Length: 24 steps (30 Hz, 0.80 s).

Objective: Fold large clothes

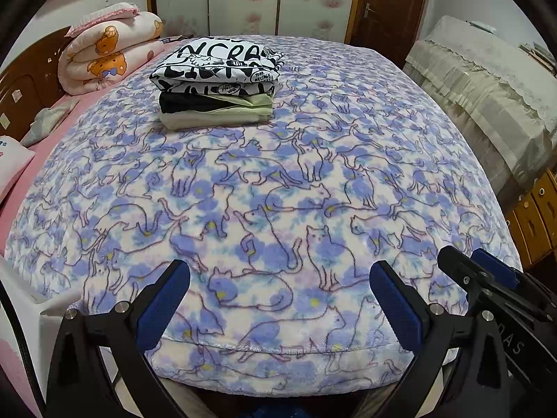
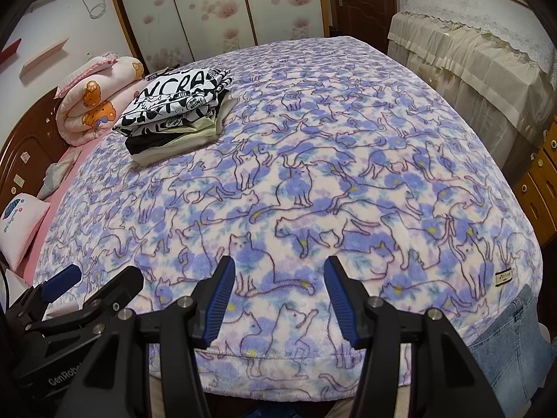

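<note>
progress: looks late, four or so garments lie folded | stack of folded clothes sits far left on the cat blanket | left gripper jaws apart, empty | right gripper jaws apart, empty | left: no unfolded garment in view

Soft, even indoor light falls on the cat-print blanket with faint shadows, sharp at its centre, while fisheye bending and dark vignetting ring it.
</note>
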Tool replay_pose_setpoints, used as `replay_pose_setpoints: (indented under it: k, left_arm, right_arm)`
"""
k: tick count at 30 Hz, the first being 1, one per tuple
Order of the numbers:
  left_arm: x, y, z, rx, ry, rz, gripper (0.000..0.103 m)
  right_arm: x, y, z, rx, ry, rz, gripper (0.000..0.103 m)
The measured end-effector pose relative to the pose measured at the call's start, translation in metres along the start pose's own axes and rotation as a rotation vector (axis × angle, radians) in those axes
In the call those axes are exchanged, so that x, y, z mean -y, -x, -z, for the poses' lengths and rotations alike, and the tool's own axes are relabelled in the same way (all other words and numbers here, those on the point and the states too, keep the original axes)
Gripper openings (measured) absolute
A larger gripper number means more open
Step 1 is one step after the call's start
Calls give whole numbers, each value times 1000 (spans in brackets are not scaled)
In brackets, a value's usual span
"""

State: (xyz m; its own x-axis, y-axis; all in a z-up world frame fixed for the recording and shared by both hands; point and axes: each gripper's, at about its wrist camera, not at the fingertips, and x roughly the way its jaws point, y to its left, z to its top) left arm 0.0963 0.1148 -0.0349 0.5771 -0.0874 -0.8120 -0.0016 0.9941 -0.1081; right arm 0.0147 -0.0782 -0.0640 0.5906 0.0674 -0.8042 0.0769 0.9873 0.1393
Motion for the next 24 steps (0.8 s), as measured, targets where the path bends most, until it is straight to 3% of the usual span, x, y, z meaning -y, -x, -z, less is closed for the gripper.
replay_pose_setpoints:
  k: [24]
  left_arm:
    - [-6, 0, 0, -2, -8, -7, 102]
  right_arm:
    - [3, -1, 0, -1, 1, -3, 54]
